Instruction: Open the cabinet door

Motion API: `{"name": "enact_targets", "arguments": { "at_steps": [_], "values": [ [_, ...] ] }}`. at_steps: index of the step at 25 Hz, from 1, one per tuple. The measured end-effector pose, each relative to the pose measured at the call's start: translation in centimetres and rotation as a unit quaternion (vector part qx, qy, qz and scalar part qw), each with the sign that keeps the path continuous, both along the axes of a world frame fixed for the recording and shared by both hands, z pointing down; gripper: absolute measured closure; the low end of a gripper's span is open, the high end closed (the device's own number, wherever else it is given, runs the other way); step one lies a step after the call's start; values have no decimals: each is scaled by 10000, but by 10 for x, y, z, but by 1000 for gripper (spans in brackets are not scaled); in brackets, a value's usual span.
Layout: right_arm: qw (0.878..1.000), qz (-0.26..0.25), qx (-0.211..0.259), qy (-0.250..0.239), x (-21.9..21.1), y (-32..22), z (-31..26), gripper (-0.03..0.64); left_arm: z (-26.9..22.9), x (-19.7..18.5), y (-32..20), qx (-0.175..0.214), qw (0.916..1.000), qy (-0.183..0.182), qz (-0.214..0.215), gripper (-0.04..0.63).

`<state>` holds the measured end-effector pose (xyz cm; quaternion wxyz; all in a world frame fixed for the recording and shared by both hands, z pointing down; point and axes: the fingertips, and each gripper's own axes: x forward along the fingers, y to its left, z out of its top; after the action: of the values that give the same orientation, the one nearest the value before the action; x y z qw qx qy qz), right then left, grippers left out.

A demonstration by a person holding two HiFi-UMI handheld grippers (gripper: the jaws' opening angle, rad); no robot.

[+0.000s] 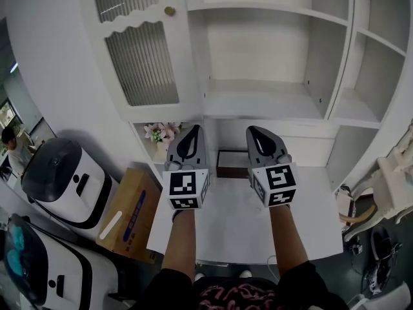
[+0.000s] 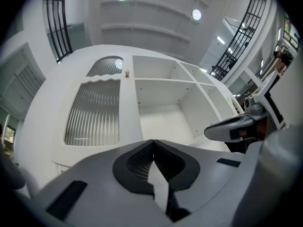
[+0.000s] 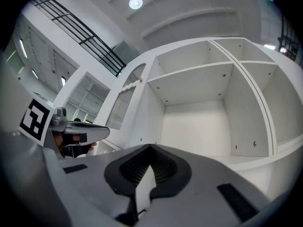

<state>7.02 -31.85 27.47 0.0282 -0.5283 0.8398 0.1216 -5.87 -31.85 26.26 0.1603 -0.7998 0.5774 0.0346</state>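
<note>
Both tools are up in front of the cabinet now. The left gripper (image 1: 191, 132) and the right gripper (image 1: 255, 132) hang side by side, well apart from each other, above the white tabletop (image 1: 310, 219), noses tilted slightly upward toward the shelving. In the left gripper view the two dark ribbed pads meet at the tips with nothing between them, so it is closed and empty. It is the same in the right gripper view: jaws together, holding nothing.

The target is the white cabinet door with a ribbed glass panel (image 1: 143, 63), sitting up and to the left of the left gripper. It appears to lie flat against the cabinet front. Its small round brass knob (image 1: 170, 10) is near the door's right edge, high above both grippers, and neither gripper touches it. Just right of the door are the white open shelf compartments (image 1: 258, 50).

Below the door, a bunch of pink flowers (image 1: 161, 133) sits in a low niche. A dark brown box (image 1: 232, 164) rests on the tabletop between the two grippers. On the floor at left are a tan cardboard box (image 1: 129, 213) and a white-and-black rounded machine (image 1: 61, 181).
</note>
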Motion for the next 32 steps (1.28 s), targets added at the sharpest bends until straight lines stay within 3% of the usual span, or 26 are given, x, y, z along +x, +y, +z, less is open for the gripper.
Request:
{"name": "enact_targets", "arguments": {
  "at_steps": [11, 20, 27, 32],
  "values": [
    [9997, 106, 191, -106, -10, -11, -21, 603, -24, -17, -11, 196, 9998, -32, 36, 580],
    [9976, 180, 665, -33, -23, -12, -67, 603, -82, -31, -7, 827, 9965, -33, 102, 580],
    [9910, 136, 1329, 38, -33, -3, -131, 603, -149, -32, 6, 1529, 9881, -88, 110, 580],
    [9861, 117, 1655, 80, -37, 6, -167, 603, -175, -29, 9, 1763, 9842, -153, 88, 580]
  ]
}}
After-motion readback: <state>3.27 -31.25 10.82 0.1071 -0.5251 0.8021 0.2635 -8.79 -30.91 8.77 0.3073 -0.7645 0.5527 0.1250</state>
